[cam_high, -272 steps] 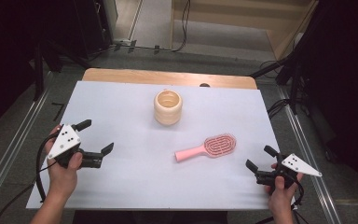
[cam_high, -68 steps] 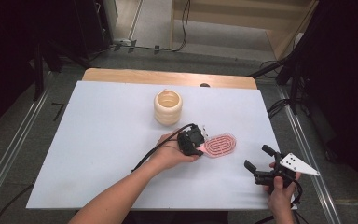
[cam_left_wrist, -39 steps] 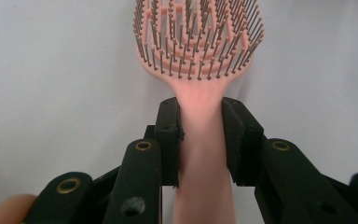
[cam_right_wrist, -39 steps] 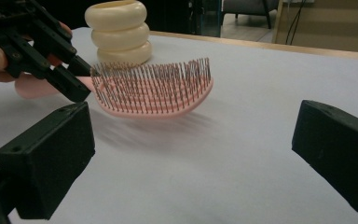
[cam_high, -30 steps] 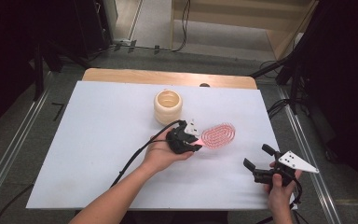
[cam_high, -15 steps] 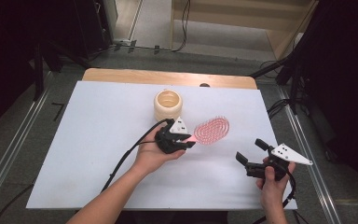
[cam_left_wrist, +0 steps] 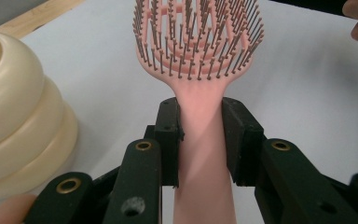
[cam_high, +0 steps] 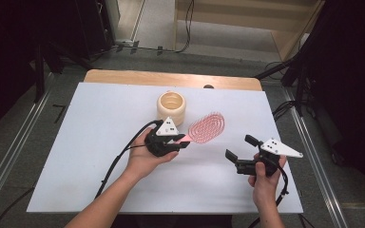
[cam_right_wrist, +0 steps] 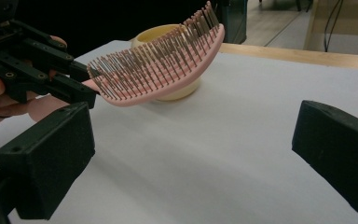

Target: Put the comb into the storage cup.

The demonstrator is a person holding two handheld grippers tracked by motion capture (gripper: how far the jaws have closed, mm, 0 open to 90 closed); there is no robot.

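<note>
We grip the pink hairbrush point(cam_left_wrist: 196, 84) by its handle with the left gripper point(cam_high: 180, 141), lifted just beside the cream cup point(cam_high: 171, 108), probably to bring it there. Our right gripper point(cam_high: 241, 151) waits wide open, holding nothing.

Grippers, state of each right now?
Left gripper: shut on the brush handle.
Right gripper: open, holding nothing.
</note>
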